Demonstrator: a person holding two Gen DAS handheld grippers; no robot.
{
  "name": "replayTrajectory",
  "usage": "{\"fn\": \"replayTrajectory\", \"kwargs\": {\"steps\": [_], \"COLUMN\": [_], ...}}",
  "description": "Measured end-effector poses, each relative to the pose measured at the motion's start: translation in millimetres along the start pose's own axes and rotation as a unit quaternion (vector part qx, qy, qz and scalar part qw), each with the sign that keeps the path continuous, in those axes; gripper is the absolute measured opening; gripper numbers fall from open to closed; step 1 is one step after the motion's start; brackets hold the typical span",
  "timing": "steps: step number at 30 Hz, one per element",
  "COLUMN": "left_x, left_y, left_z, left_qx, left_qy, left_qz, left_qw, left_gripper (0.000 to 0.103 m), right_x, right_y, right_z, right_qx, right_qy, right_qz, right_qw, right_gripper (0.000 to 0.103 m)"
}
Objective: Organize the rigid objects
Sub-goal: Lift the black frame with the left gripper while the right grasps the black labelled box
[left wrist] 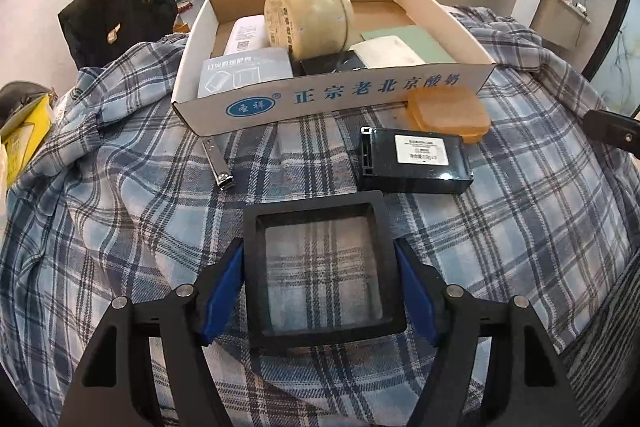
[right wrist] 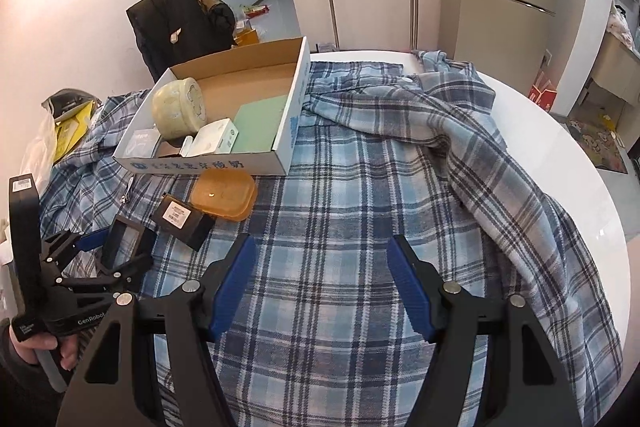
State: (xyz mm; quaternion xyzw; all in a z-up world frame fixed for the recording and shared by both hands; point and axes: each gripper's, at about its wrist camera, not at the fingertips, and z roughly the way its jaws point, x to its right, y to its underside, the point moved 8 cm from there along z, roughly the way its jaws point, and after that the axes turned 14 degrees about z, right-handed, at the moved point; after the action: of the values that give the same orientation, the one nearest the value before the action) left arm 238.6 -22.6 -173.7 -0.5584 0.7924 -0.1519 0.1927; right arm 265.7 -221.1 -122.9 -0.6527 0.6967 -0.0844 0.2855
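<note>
A blue, white and grey plaid cloth (left wrist: 140,227) is seen under a black square frame (left wrist: 320,267), a black box (left wrist: 416,163) with a white label, an amber translucent container (left wrist: 448,111) and a white, blue-lettered cardboard tray (left wrist: 332,95).

Glossy black plastic box (left wrist: 414,161) on soft woven plaid cloth (left wrist: 160,227).

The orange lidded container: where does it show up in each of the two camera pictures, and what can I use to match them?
Left wrist view: orange container right of centre, against the cardboard box's printed front, just behind the black case.
Right wrist view: orange container left of centre, below the box's front wall, beside the black case.
Shared landmark: the box's blue-lettered front wall.
</note>
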Motion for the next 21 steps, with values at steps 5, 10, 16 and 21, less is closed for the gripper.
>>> {"fn": "replayTrajectory", "kwargs": {"steps": [5, 10, 16, 21], "left_x": [-7, -12, -29, -59], "left_y": [-3, -5, -1, 8], "left_z": [-9, -26, -28, -43], "left_qx": [0.042, 0.082, 0.089, 0.115], "left_qy": [0.034, 0.029, 0.03, 0.002], "left_qz": [-0.028, -0.03, -0.068, -0.116], "left_qw": [0.9982, 0.9957, 0.9933, 0.9866], "left_gripper": [0.074, 0.074, 0.074, 0.074], "right_x": [-22, -61, -110, -138], "right_y": [-1, -1, 5, 17], "right_z": [2, 13, 29, 46], "right_qx": [-0.003, -0.035, -0.014, -0.011], "right_qy": [-0.007, -0.08, -0.061, -0.048], "right_qz": [-0.027, -0.05, -0.134, -0.183], "right_qw": [1.0, 0.995, 0.989, 0.982], "right_gripper": [0.067, 0.065, 0.045, 0.044]}}
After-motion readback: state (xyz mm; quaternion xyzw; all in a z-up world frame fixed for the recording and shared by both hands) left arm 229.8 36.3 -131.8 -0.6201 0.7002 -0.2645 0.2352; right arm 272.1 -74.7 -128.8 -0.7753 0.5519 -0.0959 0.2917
